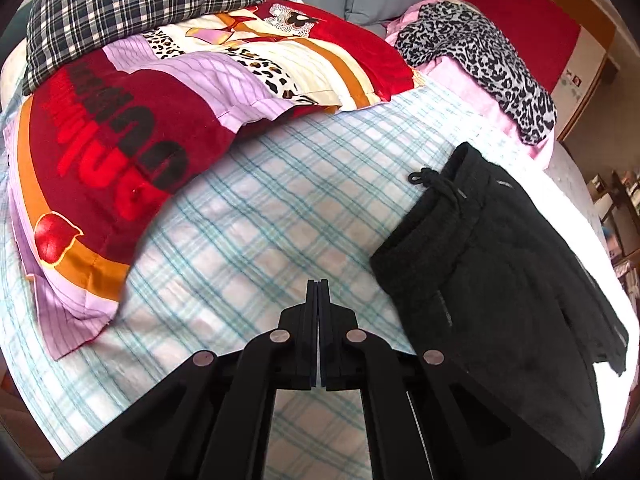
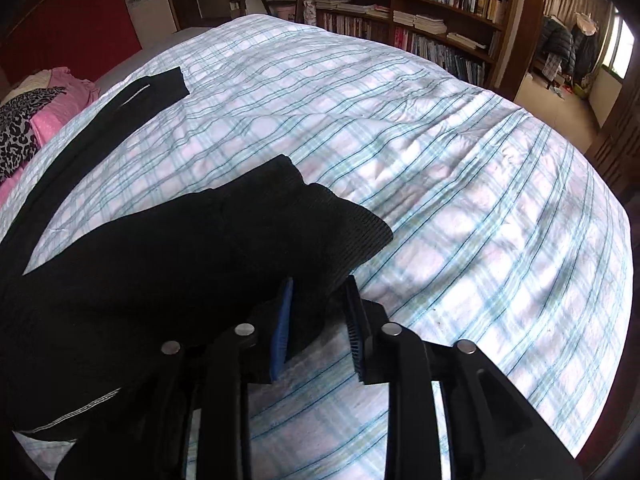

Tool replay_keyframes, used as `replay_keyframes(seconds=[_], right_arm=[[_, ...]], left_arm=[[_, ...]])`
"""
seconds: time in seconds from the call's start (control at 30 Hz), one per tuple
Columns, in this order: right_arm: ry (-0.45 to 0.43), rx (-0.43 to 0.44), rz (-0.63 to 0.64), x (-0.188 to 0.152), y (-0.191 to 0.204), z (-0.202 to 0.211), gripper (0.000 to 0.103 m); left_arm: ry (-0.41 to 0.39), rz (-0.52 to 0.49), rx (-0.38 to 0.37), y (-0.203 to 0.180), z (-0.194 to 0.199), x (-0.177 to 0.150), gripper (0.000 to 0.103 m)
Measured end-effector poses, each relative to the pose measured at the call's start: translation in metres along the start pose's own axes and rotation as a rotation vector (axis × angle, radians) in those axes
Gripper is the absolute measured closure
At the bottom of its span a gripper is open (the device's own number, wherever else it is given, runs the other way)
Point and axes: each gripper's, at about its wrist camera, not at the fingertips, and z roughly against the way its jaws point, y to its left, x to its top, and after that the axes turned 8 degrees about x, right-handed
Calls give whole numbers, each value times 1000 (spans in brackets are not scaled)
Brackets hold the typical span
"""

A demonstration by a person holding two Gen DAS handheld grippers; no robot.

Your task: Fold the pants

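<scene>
— Pants [image 1: 492, 280] lie on the checked bedspread [image 1: 260, 216], black, waistband and drawstring [image 1: 438, 186] toward the pillows, one leg stretched off along the bed's edge. Why is your left gripper [image 1: 318, 286] parked beside them?

— Its jaws are clenched on nothing, over bare bedspread just left of the waist. You hold it clear, I'd judge, so it doesn't drag the cloth while the other hand works.

— And your right gripper [image 2: 320, 304]?

— Partly spread, with a ribbed cuff [image 2: 340, 224] and a fold of dark cloth lying between the pads. The left pad [image 2: 282, 332] seems to touch the fabric; the far one stands off it with a gap, so I'd call it released rather than gripping, though black on black makes that hard to read.

— How do the pants look?

— Thick, soft knit, matte, with a pale stitched seam [image 2: 80, 408] showing near the bottom. One leg is doubled over toward the body, the cuff lying loose and rumpled; the other leg [image 2: 120, 100] runs out long and flat. Half folded at best, I'd say.
</scene>
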Motion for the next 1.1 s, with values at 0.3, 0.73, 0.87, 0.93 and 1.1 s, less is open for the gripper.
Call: replay_keyframes(seconds=[0.3,0.73,0.87,0.93,1.1], right_arm=[[-51,-41,-111,-4,-21,29,24],[-167,-113,-29,11,4,59,23],[-185,-90,7,23,28,58,23],[-182,-72,36,30,44,54,23],[-162,-33,106,44,85,34,23]], left_arm=[[23,-48,-133,-28,-9,-6,21],[-53,-246,-200,-127,-17,42,8],[-48,-285,-190,-153,-35,63,8],[-49,-310,-169,-167,-46,76,8],[-62,-389,-136,-202,-70,104,8]])
